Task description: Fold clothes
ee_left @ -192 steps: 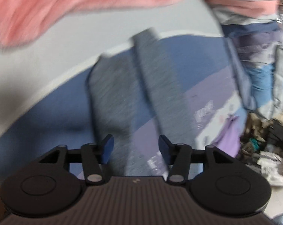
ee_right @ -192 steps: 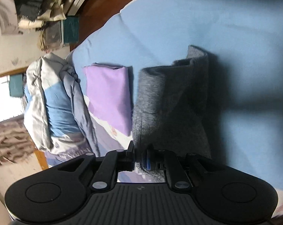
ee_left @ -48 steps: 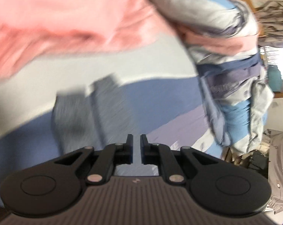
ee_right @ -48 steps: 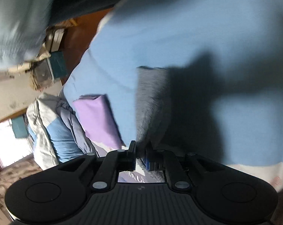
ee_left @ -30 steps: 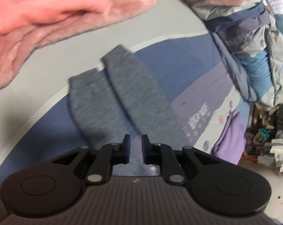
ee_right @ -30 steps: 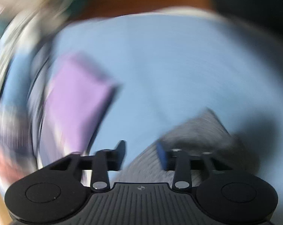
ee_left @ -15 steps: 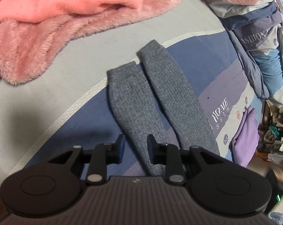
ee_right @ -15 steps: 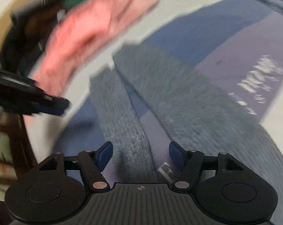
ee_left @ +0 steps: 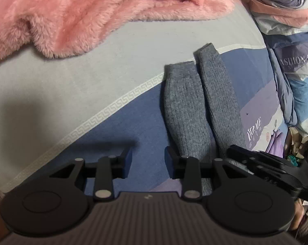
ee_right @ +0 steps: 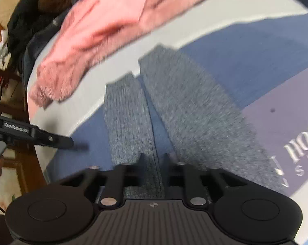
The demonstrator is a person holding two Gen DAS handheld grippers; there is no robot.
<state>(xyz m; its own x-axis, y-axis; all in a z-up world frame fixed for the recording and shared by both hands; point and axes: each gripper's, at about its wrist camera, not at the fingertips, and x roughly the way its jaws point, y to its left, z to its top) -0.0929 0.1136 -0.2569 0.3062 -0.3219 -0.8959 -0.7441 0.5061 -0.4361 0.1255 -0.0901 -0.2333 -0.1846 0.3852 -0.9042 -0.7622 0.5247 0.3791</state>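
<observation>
Left gripper [ee_left: 147,159] spread wide, empty, low over the blue-and-grey bedsheet [ee_left: 117,126] just left of the grey knitted garment [ee_left: 186,110]. Garment lying flat mid-bed in two long side-by-side strips, below the fluffy pink blanket [ee_left: 82,18]. Right gripper [ee_right: 154,160] parted, straddling the garment's near end, not clamped.

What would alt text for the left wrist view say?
Grey knit leggings lie flat on a blue and grey bedsheet, legs side by side. The open left gripper hovers beside them, a pink fleece blanket behind.
</observation>
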